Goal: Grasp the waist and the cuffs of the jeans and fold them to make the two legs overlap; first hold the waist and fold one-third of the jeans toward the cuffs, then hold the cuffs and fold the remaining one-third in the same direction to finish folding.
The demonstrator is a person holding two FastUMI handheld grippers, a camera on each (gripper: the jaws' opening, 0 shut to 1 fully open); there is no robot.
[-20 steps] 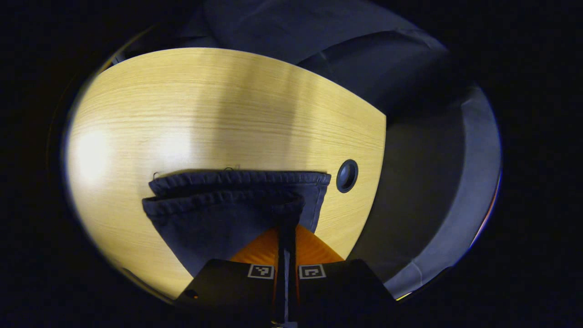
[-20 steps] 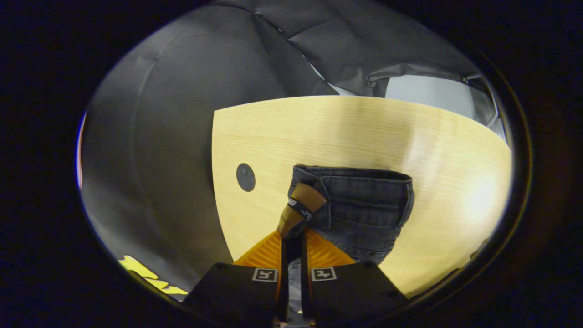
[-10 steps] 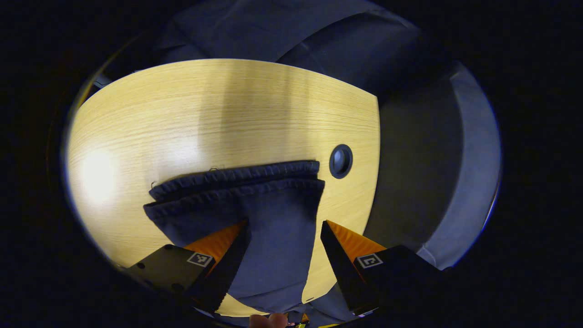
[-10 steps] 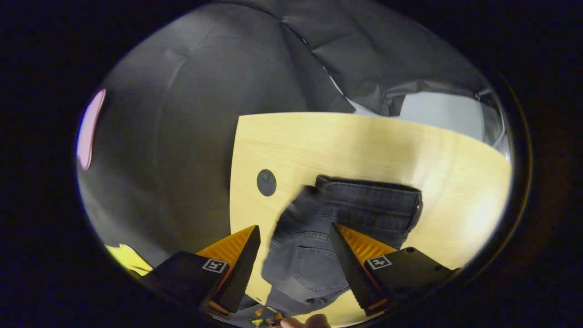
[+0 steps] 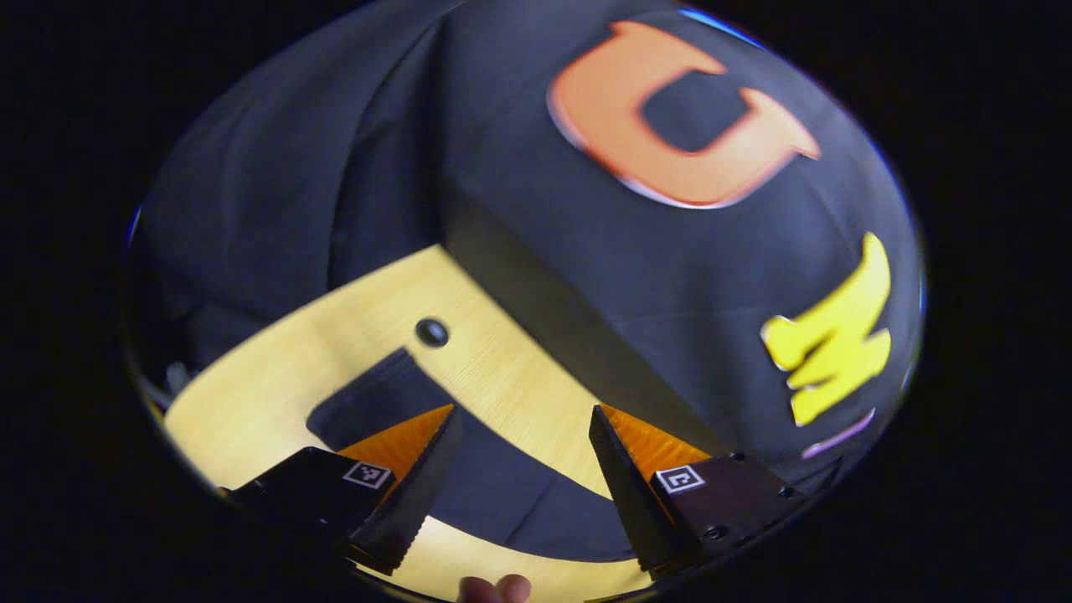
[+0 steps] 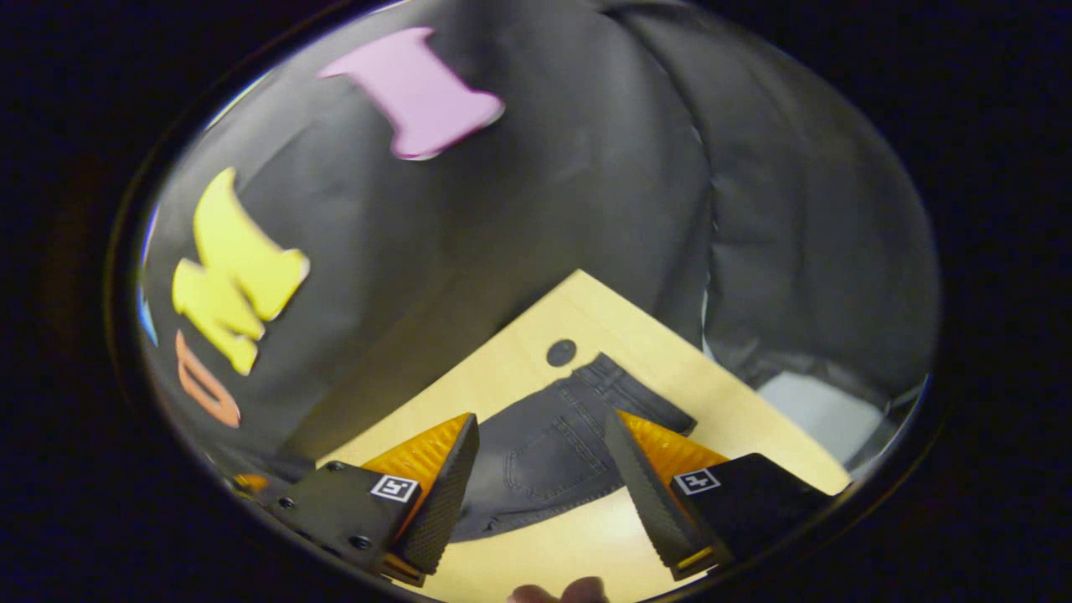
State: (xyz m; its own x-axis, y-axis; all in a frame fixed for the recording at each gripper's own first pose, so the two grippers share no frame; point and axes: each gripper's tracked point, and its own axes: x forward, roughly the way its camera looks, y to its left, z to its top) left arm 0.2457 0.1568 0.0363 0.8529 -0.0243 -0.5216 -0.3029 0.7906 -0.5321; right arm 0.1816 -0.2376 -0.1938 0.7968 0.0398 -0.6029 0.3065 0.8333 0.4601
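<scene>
jeans (image 6: 548, 456) lie flat on the table (image 6: 754, 419), waist just beside its round hole (image 6: 561, 352). left gripper (image 5: 523, 477) and right gripper (image 6: 540, 481) hover wide open, empty. legs look loosely stacked; a careless waist grab could shift them.

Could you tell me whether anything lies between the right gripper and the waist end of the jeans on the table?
Nothing visible does. The right gripper is open above the jeans, whose waist end lies flat on the wooden table near its round hole. Only bare tabletop surrounds the denim there.
</scene>
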